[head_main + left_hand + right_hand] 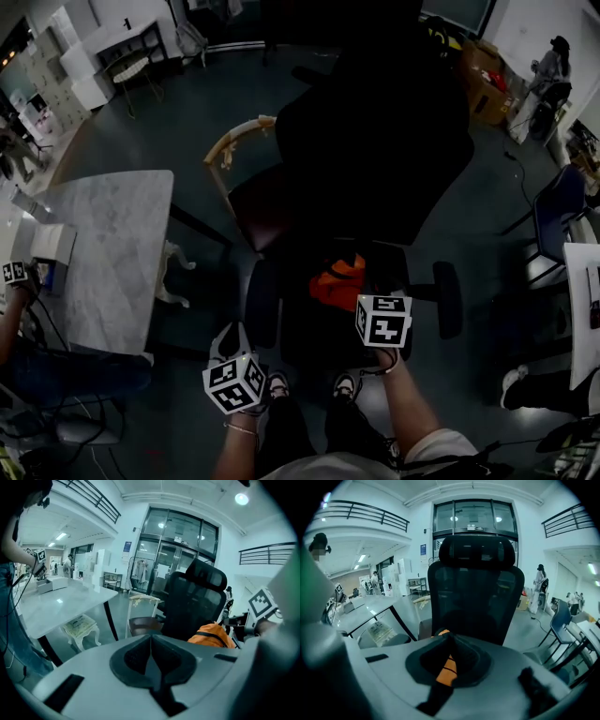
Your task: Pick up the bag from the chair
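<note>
- The bag (336, 281) is a soft orange lump over the seat of the black chair (375, 141), low in the middle of the head view. Whether it rests on the seat or hangs clear of it cannot be told.
- It is crumpled, so no clear front or end shows. In the head view the orange patch runs a little longer across the seat, left to right, than front to back.
- In the left gripper view it looks like a low rounded mound with a dark strap crossing its top, in front of the chair's mesh back.
- The fabric is bright orange with thin black lines across it, seen close up in the right gripper view.
- The right gripper (447, 660) is clamped on a fold or strap of the bag. An orange band runs up between its dark pads, which are pressed almost together.
- The left gripper (151, 656) has its jaws closed against each other with nothing between them. It is to the left of the bag and apart from it.
- The pale table (112, 244) stands well to the left of the chair.
</note>
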`<state>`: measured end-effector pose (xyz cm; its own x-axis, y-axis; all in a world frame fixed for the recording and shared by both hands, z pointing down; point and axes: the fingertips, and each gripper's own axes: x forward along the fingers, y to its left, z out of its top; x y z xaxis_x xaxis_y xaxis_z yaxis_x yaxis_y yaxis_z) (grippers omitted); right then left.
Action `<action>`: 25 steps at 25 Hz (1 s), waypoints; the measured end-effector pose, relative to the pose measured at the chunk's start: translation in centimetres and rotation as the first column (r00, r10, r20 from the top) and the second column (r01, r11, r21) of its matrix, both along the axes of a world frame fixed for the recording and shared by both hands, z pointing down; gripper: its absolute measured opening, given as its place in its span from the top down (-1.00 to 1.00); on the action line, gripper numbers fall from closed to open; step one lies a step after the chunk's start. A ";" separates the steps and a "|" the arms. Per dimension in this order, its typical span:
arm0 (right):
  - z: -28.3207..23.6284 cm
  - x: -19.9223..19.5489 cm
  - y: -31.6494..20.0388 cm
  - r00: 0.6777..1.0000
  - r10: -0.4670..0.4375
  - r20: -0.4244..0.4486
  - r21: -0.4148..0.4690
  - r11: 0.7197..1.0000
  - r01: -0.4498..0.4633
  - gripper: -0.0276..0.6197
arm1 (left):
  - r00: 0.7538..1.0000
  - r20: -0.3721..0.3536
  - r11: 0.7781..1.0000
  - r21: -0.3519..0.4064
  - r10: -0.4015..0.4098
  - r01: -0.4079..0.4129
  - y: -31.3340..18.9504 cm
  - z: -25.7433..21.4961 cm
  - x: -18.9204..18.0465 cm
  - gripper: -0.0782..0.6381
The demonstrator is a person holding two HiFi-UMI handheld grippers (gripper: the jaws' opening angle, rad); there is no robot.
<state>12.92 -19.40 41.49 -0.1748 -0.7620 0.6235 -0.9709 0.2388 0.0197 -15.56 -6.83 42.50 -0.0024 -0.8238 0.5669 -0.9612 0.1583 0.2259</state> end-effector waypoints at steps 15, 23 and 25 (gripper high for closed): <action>-8.8 1.6 3.8 0.998 0.061 0.009 0.111 0.992 -0.061 0.80 | 0.964 0.002 0.958 0.113 0.265 -0.263 -4.2 -6.1 5.8 0.73; -15.4 3.6 6.8 0.985 0.170 0.001 0.232 0.958 -0.166 0.80 | 0.897 0.023 0.881 0.180 0.441 -0.438 -5.2 -10.2 9.2 0.73; -16.8 4.4 7.8 0.980 0.198 0.009 0.254 0.948 -0.194 0.80 | 0.881 0.007 0.866 0.182 0.473 -0.466 -5.3 -10.8 10.1 0.73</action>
<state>17.30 -11.61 24.64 0.0018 -0.9129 0.4081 -0.9971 0.0295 0.0704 -5.42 -12.17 31.69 0.4273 -0.8071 0.4075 -0.9026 -0.3543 0.2446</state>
